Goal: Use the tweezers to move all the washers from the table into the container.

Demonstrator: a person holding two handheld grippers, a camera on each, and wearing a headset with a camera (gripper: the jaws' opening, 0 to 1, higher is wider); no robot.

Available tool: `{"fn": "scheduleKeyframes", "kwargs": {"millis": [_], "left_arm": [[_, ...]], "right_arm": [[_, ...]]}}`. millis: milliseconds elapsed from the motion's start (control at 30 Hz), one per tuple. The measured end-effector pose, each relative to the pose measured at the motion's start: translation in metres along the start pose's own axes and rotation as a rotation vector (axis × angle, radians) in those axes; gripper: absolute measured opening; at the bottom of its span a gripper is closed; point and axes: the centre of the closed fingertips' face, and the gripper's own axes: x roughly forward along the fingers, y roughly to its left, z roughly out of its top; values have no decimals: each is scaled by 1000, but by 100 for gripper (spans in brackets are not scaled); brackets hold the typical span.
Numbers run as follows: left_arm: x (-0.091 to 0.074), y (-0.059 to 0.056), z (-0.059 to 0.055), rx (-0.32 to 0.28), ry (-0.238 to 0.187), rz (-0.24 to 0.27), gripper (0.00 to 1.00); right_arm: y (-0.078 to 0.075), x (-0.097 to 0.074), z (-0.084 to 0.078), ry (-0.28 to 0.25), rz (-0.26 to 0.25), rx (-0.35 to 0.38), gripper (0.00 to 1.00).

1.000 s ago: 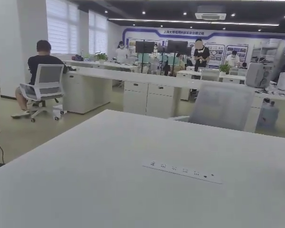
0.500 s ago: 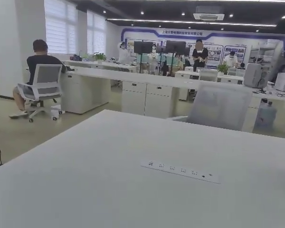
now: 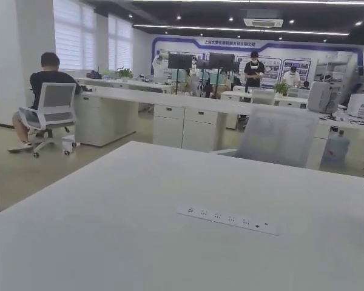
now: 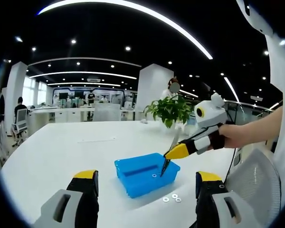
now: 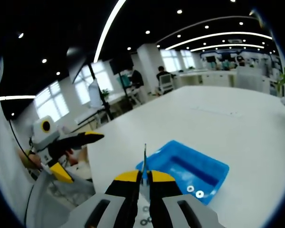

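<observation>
White counter (image 4: 61,152) stretches through an open-plan office, and a blue container (image 4: 133,184) sits near the counter's edge. The right claw (image 5: 143,177) is clenched on the tweezers (image 5: 145,162), whose tips reach down inside the container. Two washers (image 5: 190,189) lie in the container; a few more rest on the counter just outside its wall, on the side facing the left claw (image 4: 147,176), which hangs released, jaws spread wide.

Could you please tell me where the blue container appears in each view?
Head view: aimed higher, at the socket strip.
Left gripper view: blue container low, right of centre.
Right gripper view: lower centre-right.
Shared landmark: the socket strip, beyond it.
</observation>
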Motion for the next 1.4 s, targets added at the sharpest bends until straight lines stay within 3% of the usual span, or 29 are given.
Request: {"fn": "scheduleKeyframes", "kwargs": {"millis": [533,900,1067,1233,1400], "left_arm": [[-2,4,-6,1,7,-8,85],[-2,5,-7,6,14,-4,85],[-1,4,-6,7,17,1,85],[-1,2,-5,11,21,0,85],[0,1,-5,16,26,-1,84]], "right_arm": [[5,15,-54,168,29,2,4],[4,21,-67,217,27,-34,4],[6,21,-68,235,30,-112,4],[15,21,-72,262,38,-277,4],[28,24,-77,300,59,-499,3]]}}
